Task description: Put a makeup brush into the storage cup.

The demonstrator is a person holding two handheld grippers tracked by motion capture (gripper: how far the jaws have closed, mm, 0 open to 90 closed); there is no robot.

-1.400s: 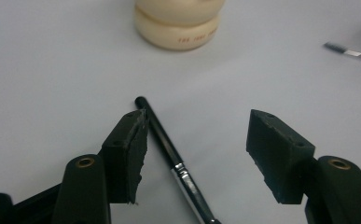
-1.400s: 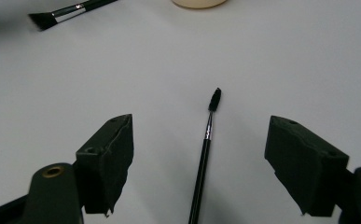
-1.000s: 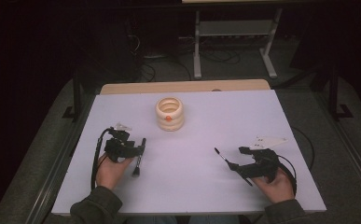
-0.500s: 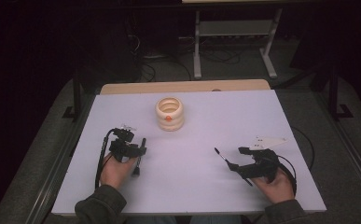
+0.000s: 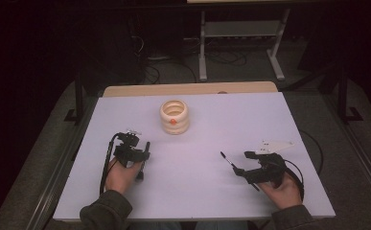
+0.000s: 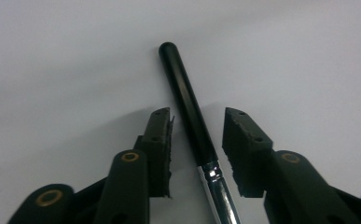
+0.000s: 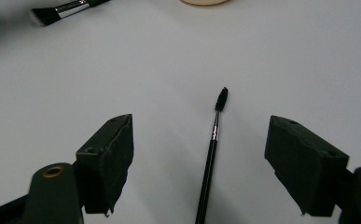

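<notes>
My left gripper (image 6: 194, 133) straddles the makeup brush (image 6: 190, 117) handle, fingers released; right gripper (image 7: 199, 158), fingers released, flanks the spoolie wand (image 7: 211, 154).

Ring holder (image 5: 174, 116) stands behind two brushes lying on the table (image 5: 197, 191).

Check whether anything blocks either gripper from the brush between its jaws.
Nothing visible does. The left gripper straddles the black-handled, silver-ferruled brush; the right gripper straddles the thin black spoolie wand. Bare white table surrounds both.
</notes>
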